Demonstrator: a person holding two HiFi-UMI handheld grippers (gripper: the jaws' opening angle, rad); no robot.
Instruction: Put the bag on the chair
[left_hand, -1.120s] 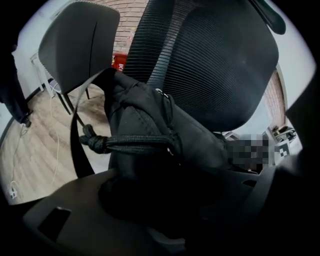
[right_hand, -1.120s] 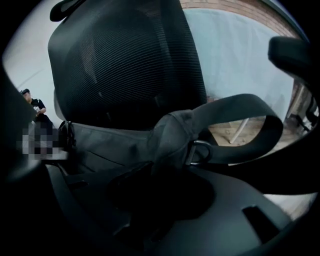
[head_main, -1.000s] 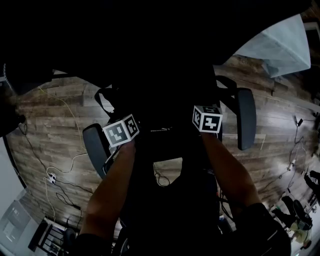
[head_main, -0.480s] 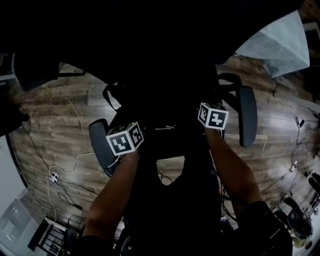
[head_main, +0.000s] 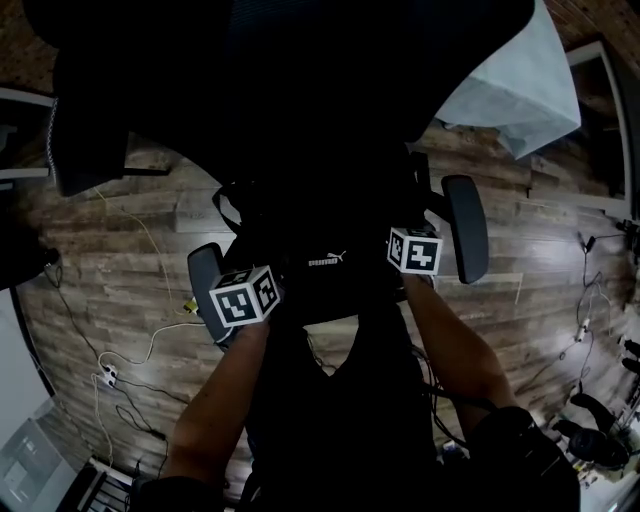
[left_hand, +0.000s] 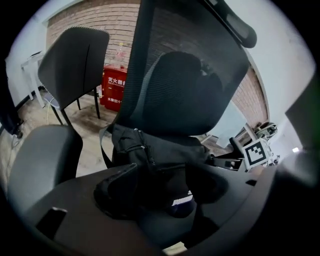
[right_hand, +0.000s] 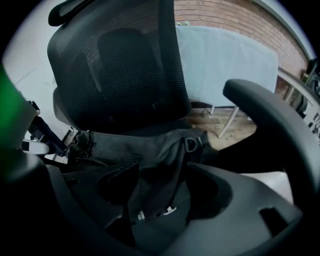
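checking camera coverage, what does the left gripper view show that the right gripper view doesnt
Only the left gripper view: a second chair, a red box, the other gripper's marker cube. Only the right gripper view: the bag's strap ring and the armrest on the person's right. Both: the black bag on the mesh-backed chair, between fingers that have just been opening and don't press it.

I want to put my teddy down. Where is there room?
The chair is crowded: the bag fills its seat. Bare floor lies beyond the right-hand armrest; cables clutter the floor on the left.
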